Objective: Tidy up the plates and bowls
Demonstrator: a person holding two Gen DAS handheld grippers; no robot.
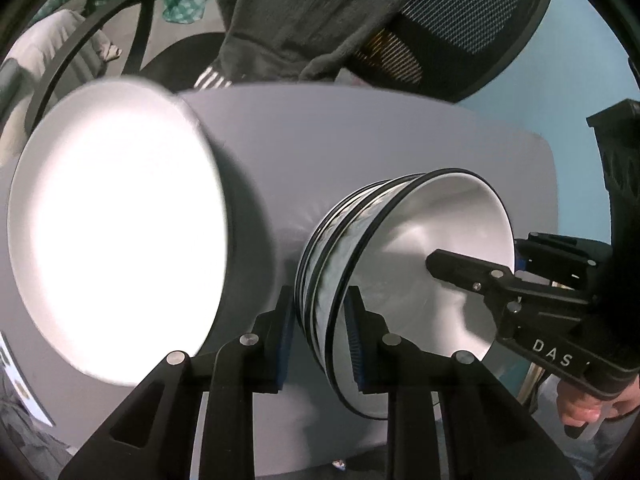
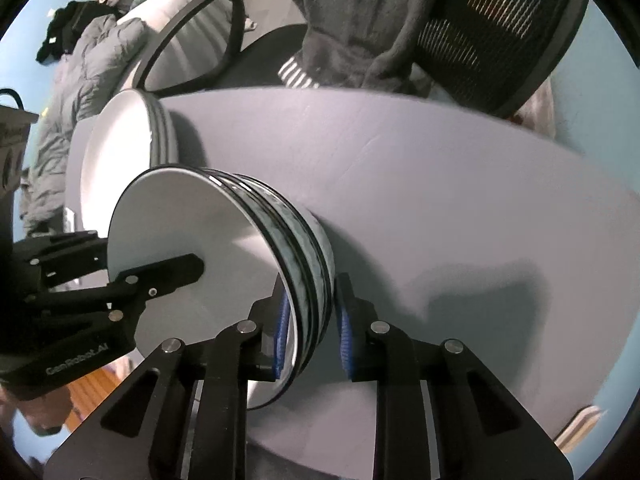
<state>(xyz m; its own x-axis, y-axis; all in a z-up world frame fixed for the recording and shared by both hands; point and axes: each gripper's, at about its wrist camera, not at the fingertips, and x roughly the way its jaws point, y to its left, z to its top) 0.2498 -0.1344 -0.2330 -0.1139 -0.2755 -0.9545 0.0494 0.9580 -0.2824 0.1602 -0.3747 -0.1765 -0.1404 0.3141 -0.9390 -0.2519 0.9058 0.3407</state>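
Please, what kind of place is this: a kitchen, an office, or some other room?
Probably a room in a home, perhaps a bedroom or study, not a kitchen. The bowls and plates sit on a grey table, with a mesh office chair draped in clothes behind it and a puffy jacket piled nearby.

Left gripper (image 1: 320, 336) at bottom centre of left wrist view, jaws pinched on rim of bowl stack (image 1: 404, 264), one blue pad outside wall, other inside. Right gripper (image 2: 310, 332) at bottom centre of right wrist view, clamped on opposite rim same way. Each gripper visible in other's view, one finger reaching inside bowl. Hand (image 1: 580, 408) at lower right, on right gripper's handle
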